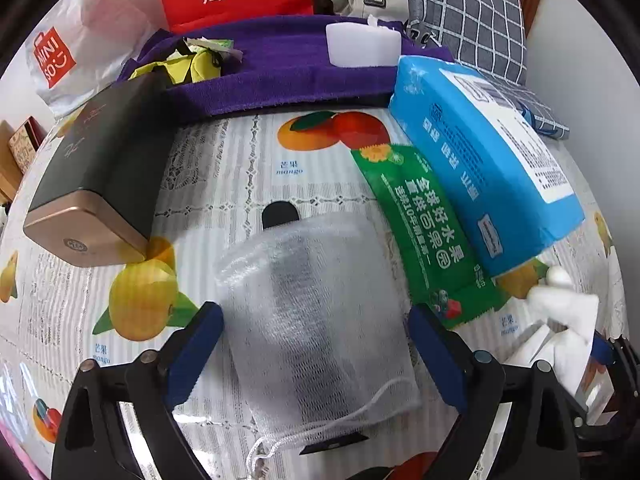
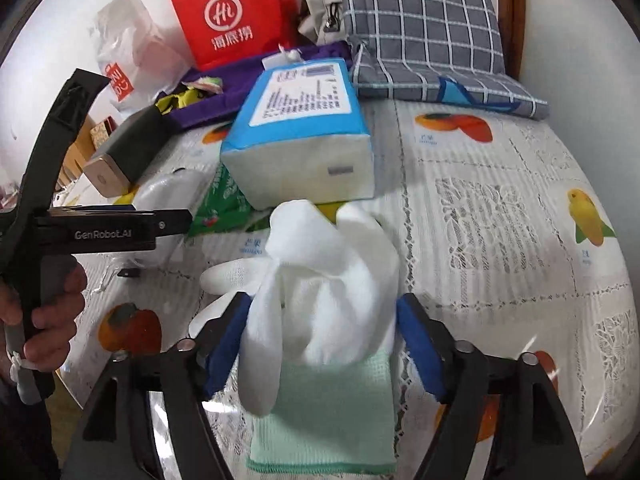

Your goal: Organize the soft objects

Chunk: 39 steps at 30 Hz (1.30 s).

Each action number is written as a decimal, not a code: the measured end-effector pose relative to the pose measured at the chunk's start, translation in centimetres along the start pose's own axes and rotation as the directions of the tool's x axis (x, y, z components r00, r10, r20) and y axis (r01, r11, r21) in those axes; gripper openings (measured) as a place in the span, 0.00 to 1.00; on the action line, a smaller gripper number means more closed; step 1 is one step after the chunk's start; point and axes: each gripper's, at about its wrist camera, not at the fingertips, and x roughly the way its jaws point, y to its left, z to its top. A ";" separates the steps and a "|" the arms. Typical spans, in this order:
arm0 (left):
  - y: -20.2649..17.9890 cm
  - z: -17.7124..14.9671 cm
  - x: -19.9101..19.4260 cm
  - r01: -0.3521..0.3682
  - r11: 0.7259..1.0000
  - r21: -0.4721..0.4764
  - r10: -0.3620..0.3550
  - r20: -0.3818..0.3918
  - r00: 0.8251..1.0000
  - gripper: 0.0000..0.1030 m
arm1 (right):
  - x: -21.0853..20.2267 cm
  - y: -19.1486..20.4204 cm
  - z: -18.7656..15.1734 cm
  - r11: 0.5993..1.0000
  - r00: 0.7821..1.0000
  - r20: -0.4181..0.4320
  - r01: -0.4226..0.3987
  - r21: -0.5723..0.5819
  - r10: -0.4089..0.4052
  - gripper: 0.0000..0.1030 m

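My left gripper point(image 1: 314, 344) is open, its blue pads on either side of a white mesh pouch point(image 1: 316, 320) with a dark object inside, lying on the fruit-print tablecloth point(image 1: 224, 184). My right gripper point(image 2: 322, 340) has its pads against a white glove with a green cuff point(image 2: 320, 288) and appears shut on it. The glove also shows in the left wrist view point(image 1: 560, 312). A blue tissue pack point(image 1: 484, 160) point(image 2: 304, 136) lies beyond, partly on a green snack packet point(image 1: 424, 232).
A black and gold box point(image 1: 96, 176) lies at left. A purple tray point(image 1: 280, 72) at the back holds a white foam block point(image 1: 362, 46) and yellow-green fabric point(image 1: 180, 66). A red bag point(image 2: 232, 12), plastic bag point(image 1: 76, 40) and grey checked cushion point(image 2: 420, 24) sit behind.
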 end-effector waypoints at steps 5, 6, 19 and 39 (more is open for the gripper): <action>0.7 0.1 -0.9 0.061 0.998 0.002 -0.061 0.033 0.998 0.46 | 0.4 1.0 0.1 0.997 0.997 0.014 0.075 -0.036 -0.074 0.73; 1.0 0.1 -1.1 0.077 0.997 -0.003 -0.077 0.035 0.996 0.40 | 0.4 0.8 0.1 0.996 0.997 0.017 0.080 -0.035 -0.079 0.71; 6.0 -1.9 -3.0 0.146 0.986 -0.075 -0.144 0.032 0.989 0.17 | -0.2 0.4 0.6 0.995 0.996 -0.002 0.091 0.029 -0.091 0.26; 12.7 -6.6 -5.5 0.115 0.977 -0.178 -0.113 0.018 0.993 0.11 | -3.3 2.4 1.5 0.997 1.000 0.007 0.019 0.077 -0.020 0.19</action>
